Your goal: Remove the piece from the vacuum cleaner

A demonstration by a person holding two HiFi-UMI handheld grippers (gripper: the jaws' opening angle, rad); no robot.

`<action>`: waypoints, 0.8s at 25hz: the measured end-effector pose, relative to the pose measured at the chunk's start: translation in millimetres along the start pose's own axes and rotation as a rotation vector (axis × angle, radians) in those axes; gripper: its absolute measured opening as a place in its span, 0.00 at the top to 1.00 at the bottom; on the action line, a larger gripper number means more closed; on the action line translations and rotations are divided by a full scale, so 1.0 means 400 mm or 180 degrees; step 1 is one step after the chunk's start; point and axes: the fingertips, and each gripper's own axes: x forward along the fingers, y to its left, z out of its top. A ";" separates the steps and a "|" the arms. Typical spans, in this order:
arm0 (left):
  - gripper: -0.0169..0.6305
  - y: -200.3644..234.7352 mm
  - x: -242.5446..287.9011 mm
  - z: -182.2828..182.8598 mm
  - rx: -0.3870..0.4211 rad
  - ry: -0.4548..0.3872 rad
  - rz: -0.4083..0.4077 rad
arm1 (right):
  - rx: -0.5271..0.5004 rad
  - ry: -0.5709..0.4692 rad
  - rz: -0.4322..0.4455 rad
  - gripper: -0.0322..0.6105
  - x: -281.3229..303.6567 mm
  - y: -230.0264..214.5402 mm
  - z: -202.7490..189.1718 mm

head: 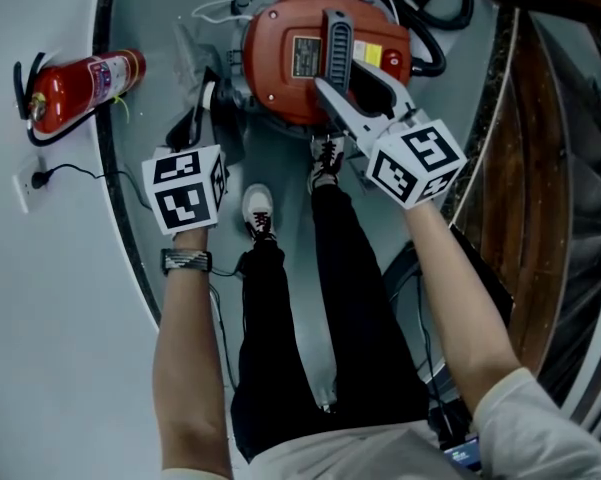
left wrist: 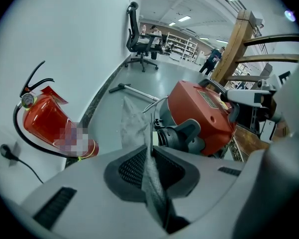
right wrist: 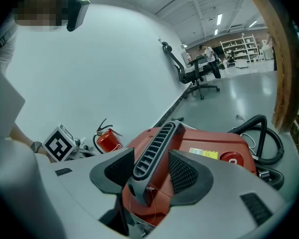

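Note:
The red vacuum cleaner [head: 280,78] stands on the floor ahead of my feet, with a grey ribbed handle [head: 337,43] across its top. My right gripper [head: 345,83] has its jaws on either side of that handle [right wrist: 156,146] and is shut on it. My left gripper [head: 205,103] is at the vacuum's left side, beside its grey inlet port [left wrist: 181,136]. It is shut on a thin grey translucent bag-like piece [left wrist: 132,118], which runs up from between the pads [left wrist: 150,156] towards the port.
A red fire extinguisher [head: 75,88] stands by the wall on the left, near a socket with a plug [head: 35,180]. A black hose [head: 450,8] loops behind the vacuum. A wooden railing [head: 540,168] runs on the right. A metal tube [left wrist: 134,90] lies further along the floor.

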 end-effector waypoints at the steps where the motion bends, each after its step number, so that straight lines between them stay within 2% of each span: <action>1: 0.92 -0.001 0.000 0.000 0.0004 0.0002 -0.0002 | 0.0001 -0.0008 -0.0007 0.63 -0.001 -0.001 0.000; 20: 0.92 0.005 0.000 -0.003 -0.0155 -0.0021 -0.0007 | 0.0009 -0.0045 0.0003 0.63 0.000 0.001 0.001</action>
